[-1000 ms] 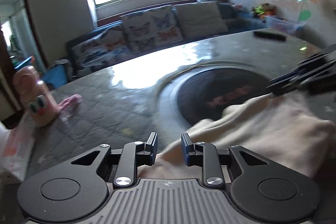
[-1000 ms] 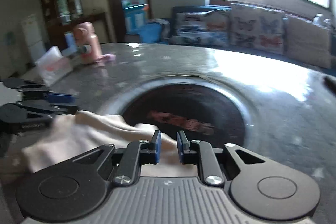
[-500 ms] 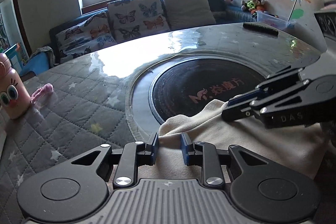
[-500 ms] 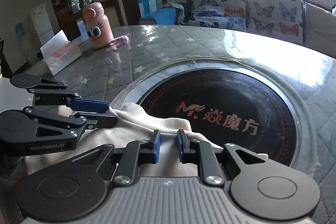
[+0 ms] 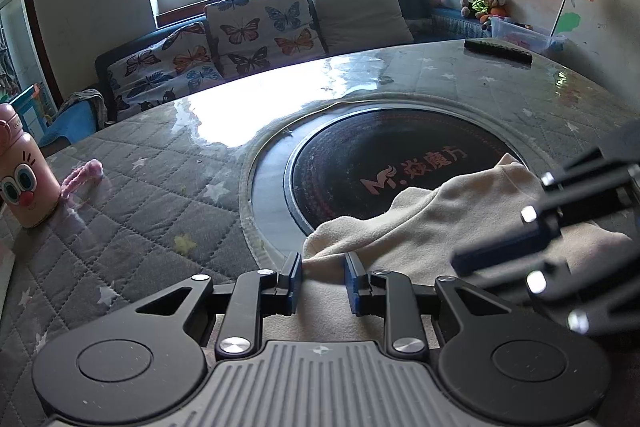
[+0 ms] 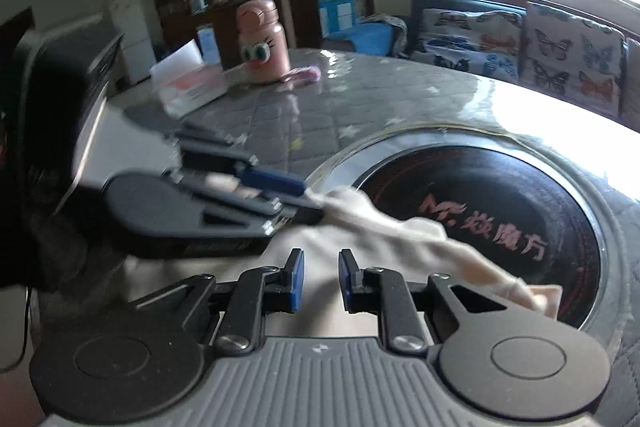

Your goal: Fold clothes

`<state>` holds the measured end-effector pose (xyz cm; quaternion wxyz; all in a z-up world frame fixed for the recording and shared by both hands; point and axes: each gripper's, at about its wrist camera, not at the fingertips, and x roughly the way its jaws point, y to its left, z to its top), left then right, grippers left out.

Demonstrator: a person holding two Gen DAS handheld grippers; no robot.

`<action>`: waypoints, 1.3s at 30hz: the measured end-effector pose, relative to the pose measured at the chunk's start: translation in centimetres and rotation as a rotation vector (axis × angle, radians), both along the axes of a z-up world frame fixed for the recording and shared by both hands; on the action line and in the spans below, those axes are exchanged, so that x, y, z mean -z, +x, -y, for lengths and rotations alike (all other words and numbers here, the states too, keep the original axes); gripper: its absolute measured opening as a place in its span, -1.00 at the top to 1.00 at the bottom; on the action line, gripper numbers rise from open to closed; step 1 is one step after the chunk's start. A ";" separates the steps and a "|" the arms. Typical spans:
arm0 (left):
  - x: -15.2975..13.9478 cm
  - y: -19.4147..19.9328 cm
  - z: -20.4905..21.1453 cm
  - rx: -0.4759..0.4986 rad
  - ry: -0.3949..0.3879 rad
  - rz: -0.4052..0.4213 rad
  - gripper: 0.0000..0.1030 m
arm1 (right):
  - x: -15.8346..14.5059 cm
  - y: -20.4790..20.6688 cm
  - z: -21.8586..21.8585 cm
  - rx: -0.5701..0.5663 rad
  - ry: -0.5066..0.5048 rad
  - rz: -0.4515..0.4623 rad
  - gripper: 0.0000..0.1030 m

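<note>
Altogether two hand-held grippers worked one cream garment on the round quilted surface.

One cream garment [image 5: 424, 227] lay bunched on the surface [image 5: 152, 211], part of it draped over the single dark round plate [image 5: 400, 167] set in the middle. The left hand-held gripper [image 5: 323, 281] stood partly open with cloth lying between its two fingers, not pinched. The right hand-held gripper [image 6: 321, 281] likewise stood partly open above the cloth, holding nothing I could see. One pink bottle [image 5: 22, 171] and one tissue box [image 6: 188, 83] sat well apart from the garment.
</note>
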<state>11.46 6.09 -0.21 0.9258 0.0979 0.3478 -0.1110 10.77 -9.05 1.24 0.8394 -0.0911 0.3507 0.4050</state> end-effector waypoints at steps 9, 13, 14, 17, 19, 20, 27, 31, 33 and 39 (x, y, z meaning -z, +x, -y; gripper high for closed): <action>0.2 0.0 0.4 -0.012 0.018 0.007 0.48 | -0.3 -4.0 1.7 -0.057 -0.039 0.011 0.66; 0.2 -0.1 0.6 -0.018 0.024 0.013 0.48 | 0.0 -5.7 3.3 -0.054 -0.055 0.018 0.67; 0.2 -0.1 0.6 -0.020 0.025 0.014 0.48 | 0.0 -6.0 3.7 -0.049 -0.052 0.009 0.67; 0.1 -0.3 0.6 -0.025 0.020 0.018 0.48 | -0.5 -6.6 5.0 -0.028 -0.041 -0.007 0.66; -0.2 -0.7 0.5 -0.030 0.013 0.024 0.49 | -1.0 -6.8 5.9 0.005 -0.016 0.000 0.66; -0.4 -1.1 0.6 -0.031 0.009 0.029 0.49 | -1.2 -6.8 6.4 0.025 -0.001 0.001 0.66; -2.1 -5.8 1.3 0.012 -0.002 0.083 0.48 | -0.2 -5.5 8.6 0.152 0.008 -0.031 0.66; -2.2 -8.7 1.8 0.026 -0.011 0.083 0.48 | -0.1 -5.2 9.9 0.180 0.013 -0.064 0.66; -2.1 -9.9 2.1 0.030 -0.022 0.082 0.48 | -0.7 -5.3 9.9 0.176 0.028 -0.037 0.65; -1.6 -12.0 1.9 0.004 -0.062 0.065 0.48 | -0.7 -3.9 8.8 0.181 0.075 -0.010 0.51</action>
